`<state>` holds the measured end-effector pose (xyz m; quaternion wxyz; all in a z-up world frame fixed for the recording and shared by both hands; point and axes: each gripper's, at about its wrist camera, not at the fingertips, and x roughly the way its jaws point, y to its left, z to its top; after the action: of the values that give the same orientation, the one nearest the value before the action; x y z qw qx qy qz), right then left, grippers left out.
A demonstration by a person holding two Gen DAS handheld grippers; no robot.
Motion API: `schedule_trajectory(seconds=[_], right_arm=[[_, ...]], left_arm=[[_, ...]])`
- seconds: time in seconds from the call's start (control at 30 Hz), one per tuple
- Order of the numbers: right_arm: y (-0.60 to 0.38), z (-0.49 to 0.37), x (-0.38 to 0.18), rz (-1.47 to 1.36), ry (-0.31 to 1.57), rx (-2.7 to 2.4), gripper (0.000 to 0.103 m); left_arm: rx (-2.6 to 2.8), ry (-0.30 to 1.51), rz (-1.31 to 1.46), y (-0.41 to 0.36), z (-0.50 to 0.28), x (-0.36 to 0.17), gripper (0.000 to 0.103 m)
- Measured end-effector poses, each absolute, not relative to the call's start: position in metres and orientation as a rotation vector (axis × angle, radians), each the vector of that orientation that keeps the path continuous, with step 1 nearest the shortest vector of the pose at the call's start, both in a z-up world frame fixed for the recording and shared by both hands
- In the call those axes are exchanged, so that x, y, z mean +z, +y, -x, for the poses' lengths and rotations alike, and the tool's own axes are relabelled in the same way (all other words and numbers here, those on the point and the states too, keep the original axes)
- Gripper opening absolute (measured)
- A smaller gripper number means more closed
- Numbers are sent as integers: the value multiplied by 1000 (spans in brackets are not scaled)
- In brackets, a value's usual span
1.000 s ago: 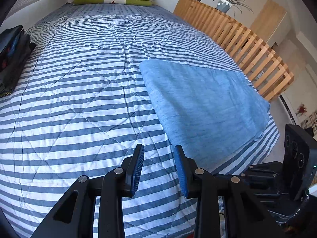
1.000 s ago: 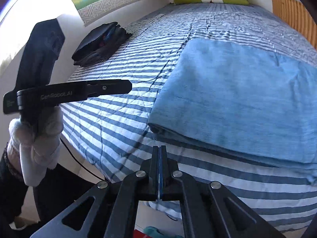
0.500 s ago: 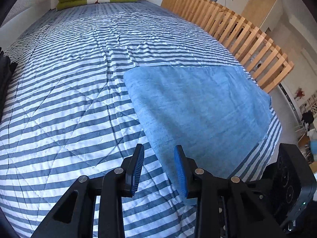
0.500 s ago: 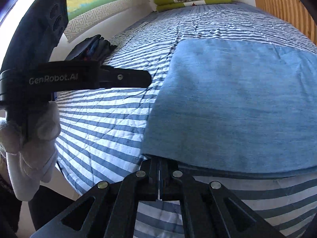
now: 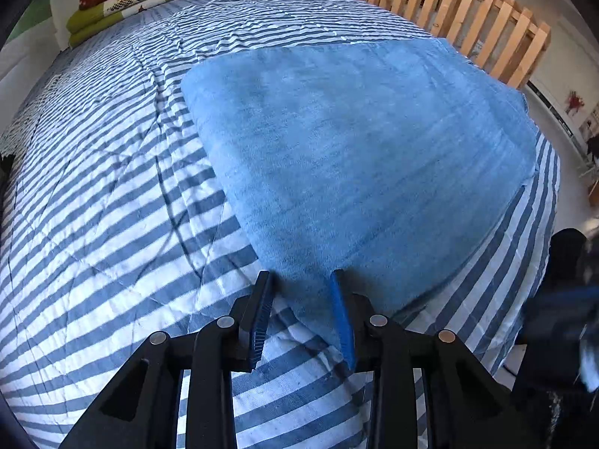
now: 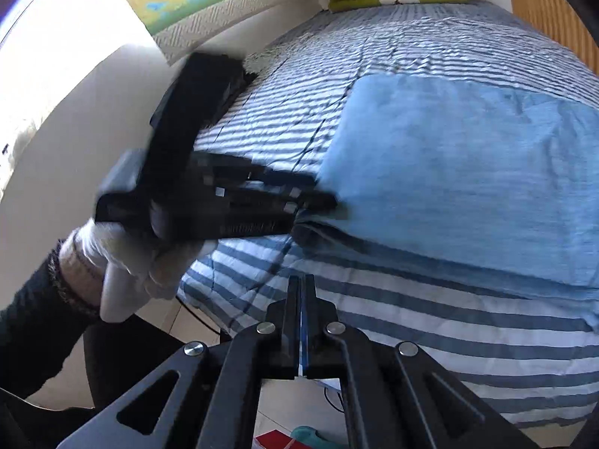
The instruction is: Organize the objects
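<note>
Blue towel corner between left gripper jaws — parted, not pinching | right gripper jaws clenched, empty

The left gripper has been brought down and across the bed to the near corner of the blue towel, which now lies between its parted fingers; a second ago only striped cover was seen there. In the right wrist view, that gripper has been carried from 9 o'clock toward the centre, its tips now meeting the towel's corner.
</note>
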<state>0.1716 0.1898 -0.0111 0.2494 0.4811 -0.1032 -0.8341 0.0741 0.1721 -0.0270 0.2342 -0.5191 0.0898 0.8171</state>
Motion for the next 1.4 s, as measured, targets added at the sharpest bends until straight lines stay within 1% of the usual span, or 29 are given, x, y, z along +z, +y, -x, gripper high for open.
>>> schedule_trajectory(seconds=[0.13, 0.17, 0.23, 0.27, 0.47, 0.57, 0.6, 0.67, 0.73, 0.77, 0.8, 0.83, 0.87, 0.97, 1.07, 1.13, 1.2, 1.23, 1.27, 1.3, 1.37, 1.4], right_arm=[[246, -157, 8, -1276, -407, -2378, 3], [257, -149, 9, -1277, -444, -2412, 4], [274, -134, 8, -1283, -513, -2450, 4], [280, -127, 5, -1295, -532, -2458, 4], [279, -82, -31, -1433, -556, -2463, 4], [272, -72, -46, -1551, -389, -2486, 4], [272, -71, -50, -1587, -361, -2465, 4], [273, -70, -44, -1595, -374, -2457, 4], [268, -64, -28, -1548, -408, -2460, 5], [262, -58, -19, -1529, -421, -2458, 7], [252, -50, -12, -1512, -423, -2443, 17], [240, -41, -6, -1507, -412, -2415, 24], [225, -32, -2, -1508, -397, -2383, 35], [184, -11, 0, -1541, -310, -2315, 36], [162, -5, -1, -1577, -260, -2291, 36], [148, 3, -6, -1607, -225, -2275, 36], [134, 15, -14, -1667, -178, -2260, 36], [129, 23, -19, -1699, -168, -2254, 36], [125, 29, -22, -1736, -169, -2265, 36], [119, 34, -26, -1764, -151, -2254, 35], [109, 42, -31, -1814, -84, -2246, 36], [104, 45, -34, -1838, -42, -2240, 36]], left_arm=[[2240, 96, 1436, 150, -78, -21, 35], [2278, 57, 1413, 141, -82, -13, 33], [2307, -34, 1363, 131, -89, -3, 33], [2315, -48, 1355, 131, -92, -2, 33], [2332, 26, 1400, 158, -109, -31, 33], [2333, 119, 1368, 161, -121, -30, 34], [2314, 153, 1376, 162, -126, -31, 34], [2300, 186, 1405, 161, -129, -33, 36], [2311, 89, 1393, 156, -132, -29, 35], [2312, -4, 1382, 150, -131, -25, 37], [2307, -88, 1376, 147, -129, -25, 40], [2307, -164, 1374, 144, -126, -25, 51], [2316, -231, 1371, 139, -125, -25, 58], [2304, -363, 1364, 133, -118, -27, 58], [2287, -440, 1369, 130, -115, -31, 58], [2283, -460, 1389, 134, -112, -37, 57], [2275, -496, 1394, 138, -112, -44, 53], [2272, -519, 1395, 140, -112, -48, 45], [2279, -543, 1390, 141, -112, -50, 40], [2290, -569, 1374, 140, -113, -51, 38], [2289, -662, 1354, 135, -113, -54, 28], [2282, -708, 1346, 132, -113, -56, 26]])
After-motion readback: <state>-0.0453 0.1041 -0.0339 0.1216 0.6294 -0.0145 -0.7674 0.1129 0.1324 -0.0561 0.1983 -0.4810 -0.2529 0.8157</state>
